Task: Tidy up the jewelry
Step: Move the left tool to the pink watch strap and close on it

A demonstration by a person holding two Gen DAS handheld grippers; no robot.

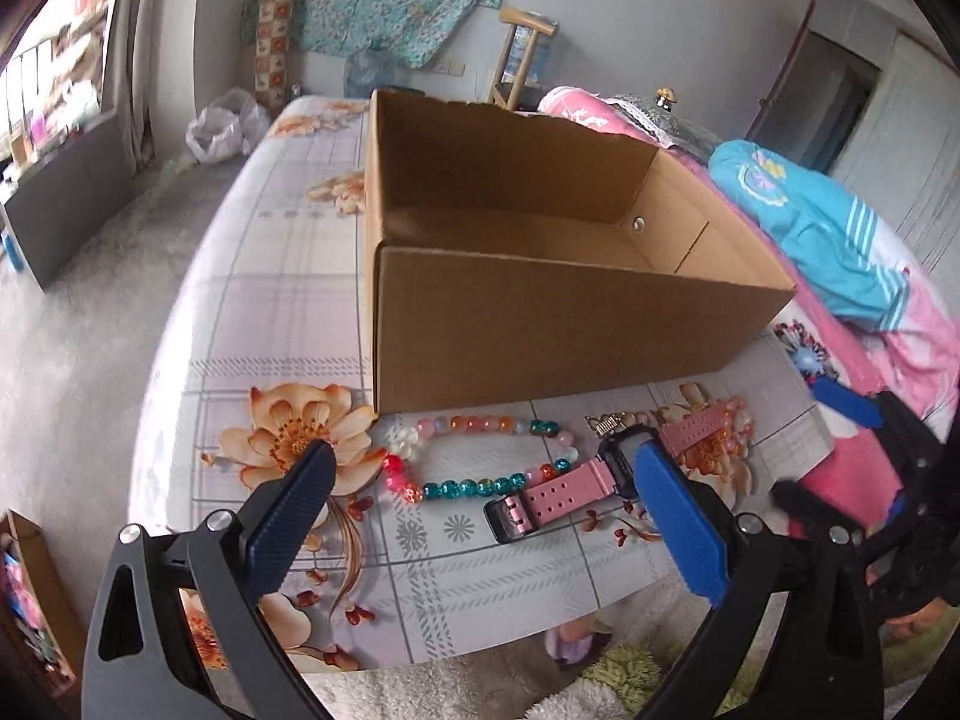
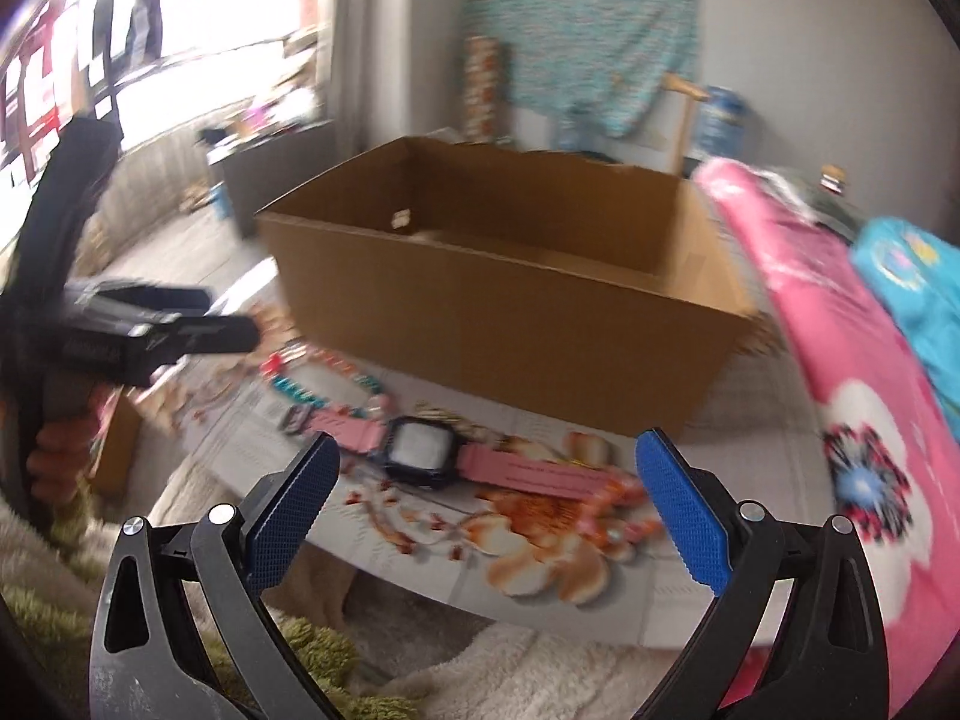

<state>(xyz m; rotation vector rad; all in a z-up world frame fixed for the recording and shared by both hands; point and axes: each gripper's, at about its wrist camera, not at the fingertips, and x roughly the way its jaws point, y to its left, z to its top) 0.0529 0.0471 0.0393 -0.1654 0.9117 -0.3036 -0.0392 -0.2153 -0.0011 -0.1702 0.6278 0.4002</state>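
Note:
An open cardboard box (image 1: 540,336) (image 2: 510,324) stands on the flowered tabletop. In front of it lie a bracelet of coloured beads (image 1: 480,459) (image 2: 312,387), a pink-strapped watch with a dark case (image 1: 558,492) (image 2: 420,450) and a small gold trinket (image 1: 606,422). My left gripper (image 1: 483,468) is open, its blue fingers (image 1: 678,516) standing either side of the bracelet and watch. My right gripper (image 2: 486,462) is open too, hovering just in front of the watch. This gripper also shows at the right edge (image 1: 852,402) of the left wrist view. The right wrist view is blurred.
Pink bedding (image 2: 840,360) and a blue garment (image 1: 822,228) lie right of the box. The table's front edge (image 1: 480,648) is close, with a fluffy rug (image 2: 540,678) below. A hand (image 2: 54,456) holds the left gripper's handle at the left.

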